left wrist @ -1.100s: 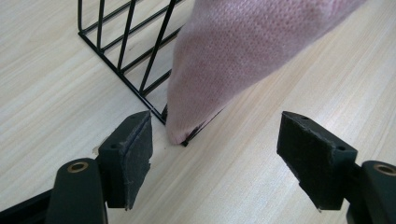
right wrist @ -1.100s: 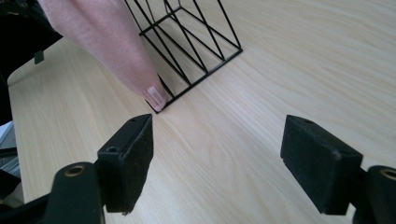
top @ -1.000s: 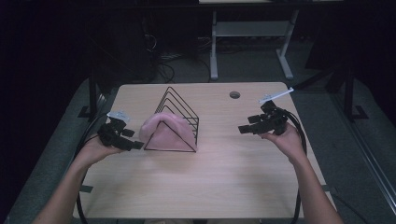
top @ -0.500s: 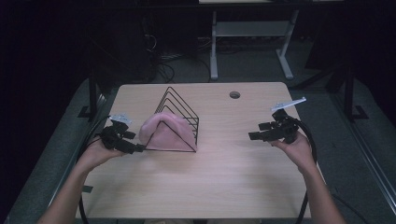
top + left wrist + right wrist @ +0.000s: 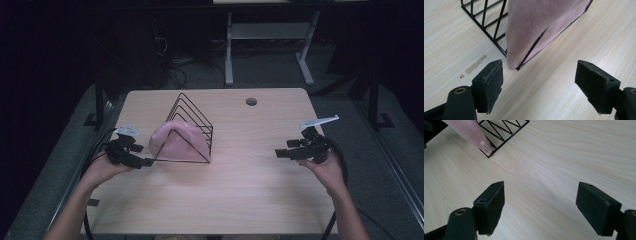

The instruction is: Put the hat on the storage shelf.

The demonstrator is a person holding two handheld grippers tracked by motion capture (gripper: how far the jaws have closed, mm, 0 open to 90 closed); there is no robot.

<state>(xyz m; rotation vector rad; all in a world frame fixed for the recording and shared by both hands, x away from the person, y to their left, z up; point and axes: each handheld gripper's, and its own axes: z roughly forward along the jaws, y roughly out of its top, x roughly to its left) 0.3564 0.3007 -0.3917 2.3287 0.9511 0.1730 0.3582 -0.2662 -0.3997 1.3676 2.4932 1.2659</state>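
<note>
Draping the wire rack [image 5: 192, 125], the pink cloth [image 5: 175, 144] lies just beyond the wide-open left tongs [image 5: 137, 156], well apart from the wide-open right tongs [image 5: 284, 150].

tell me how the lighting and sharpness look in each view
High view: table lit, surroundings nearly black, picture soft. Left gripper view: bright and even, pink cloth and wire rack sharp, jaws slightly soft. Right gripper view: evenly lit wood grain clear, no glare.

A light wooden table [image 5: 240, 195] carries a black wire rack [image 5: 192, 117] draped with pink cloth [image 5: 175, 142].
</note>
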